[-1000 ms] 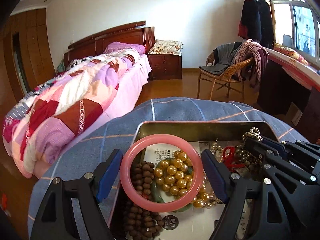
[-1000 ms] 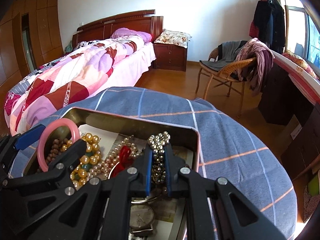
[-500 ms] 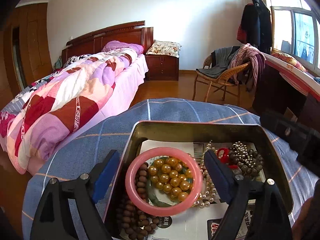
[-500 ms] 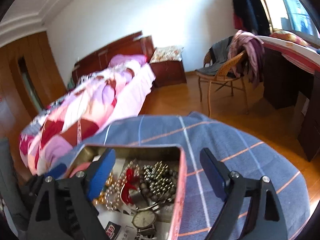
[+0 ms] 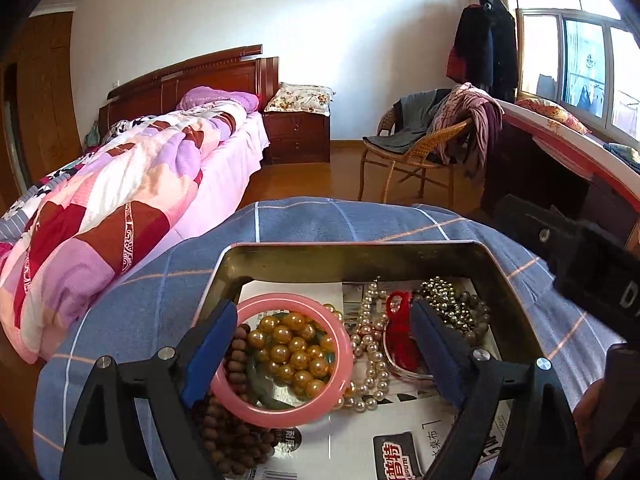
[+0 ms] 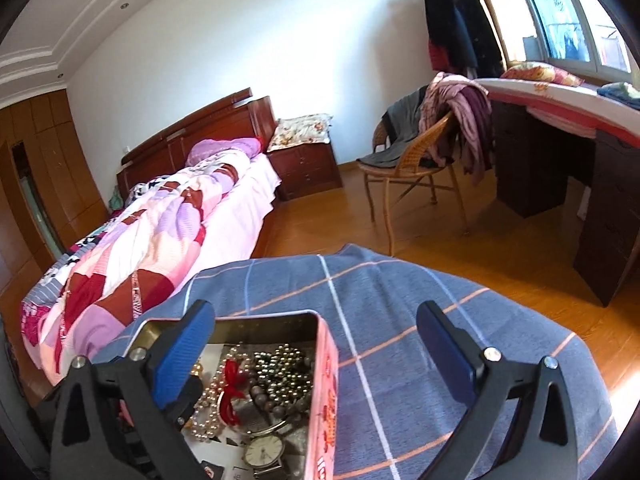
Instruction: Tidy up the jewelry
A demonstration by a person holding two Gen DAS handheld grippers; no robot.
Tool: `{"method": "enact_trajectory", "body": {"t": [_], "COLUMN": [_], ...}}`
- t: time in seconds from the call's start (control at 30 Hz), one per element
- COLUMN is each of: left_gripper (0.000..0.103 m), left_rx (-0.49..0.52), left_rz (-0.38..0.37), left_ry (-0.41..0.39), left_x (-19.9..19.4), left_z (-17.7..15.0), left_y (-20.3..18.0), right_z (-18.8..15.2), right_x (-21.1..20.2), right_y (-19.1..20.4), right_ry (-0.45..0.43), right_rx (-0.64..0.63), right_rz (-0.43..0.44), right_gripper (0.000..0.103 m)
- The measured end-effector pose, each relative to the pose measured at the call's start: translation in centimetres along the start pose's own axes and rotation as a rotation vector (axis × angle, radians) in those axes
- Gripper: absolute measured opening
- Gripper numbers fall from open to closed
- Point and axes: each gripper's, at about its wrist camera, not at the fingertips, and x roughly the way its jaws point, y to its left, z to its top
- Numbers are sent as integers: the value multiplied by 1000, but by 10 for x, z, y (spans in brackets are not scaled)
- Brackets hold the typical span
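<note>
An open metal tin [image 5: 360, 254] sits on a blue plaid cloth [image 5: 140, 300]. It holds a pink bangle [image 5: 280, 362] lying over gold beads [image 5: 294, 350], brown wooden beads [image 5: 230, 446], a pearl string [image 5: 370, 344], a red clip [image 5: 400, 330] and silver beads [image 5: 444, 296]. My left gripper [image 5: 324, 344] is open over the tin, its left finger touching the bangle's rim. My right gripper [image 6: 316, 350] is open and empty above the tin's right wall [image 6: 326, 392]. The right wrist view shows a wristwatch [image 6: 264, 448] in the tin.
A bed with a patchwork quilt [image 5: 120, 196] stands to the left. A wicker chair with clothes [image 5: 424, 148] and a dark desk [image 6: 560, 152] stand at the right on the wooden floor. Printed paper [image 5: 360, 440] lines the tin.
My right gripper let go of the silver beads, opened, and drew up and to the right. My left gripper released the bangle, which now lies on the beads, and backed off slightly.
</note>
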Motion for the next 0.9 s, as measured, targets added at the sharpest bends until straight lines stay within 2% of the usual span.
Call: {"method": "enact_trajectory", "body": {"t": [0.1,0.33,0.67,0.9], "left_gripper": [88,88,88,88], "left_rx": [3,23,41,-45], "left_rz": [20,91,164,171], "left_ry": [2,18,40,27], "left_x": [-7,-33,-84,-125], "left_z": [-2,-16,-35,-58], "left_y": [0,2,3,11], "right_z": [-2,-12,-34,-47], "right_x": [1,-14,-86,-121], "right_y": [-2,-8,4,9], "right_ry": [19,99,44,25], "right_rx": [-7,18,-49,-102], "right_rz": [-39,-31,-30,-45], "right_gripper": [103,103,103,103]}}
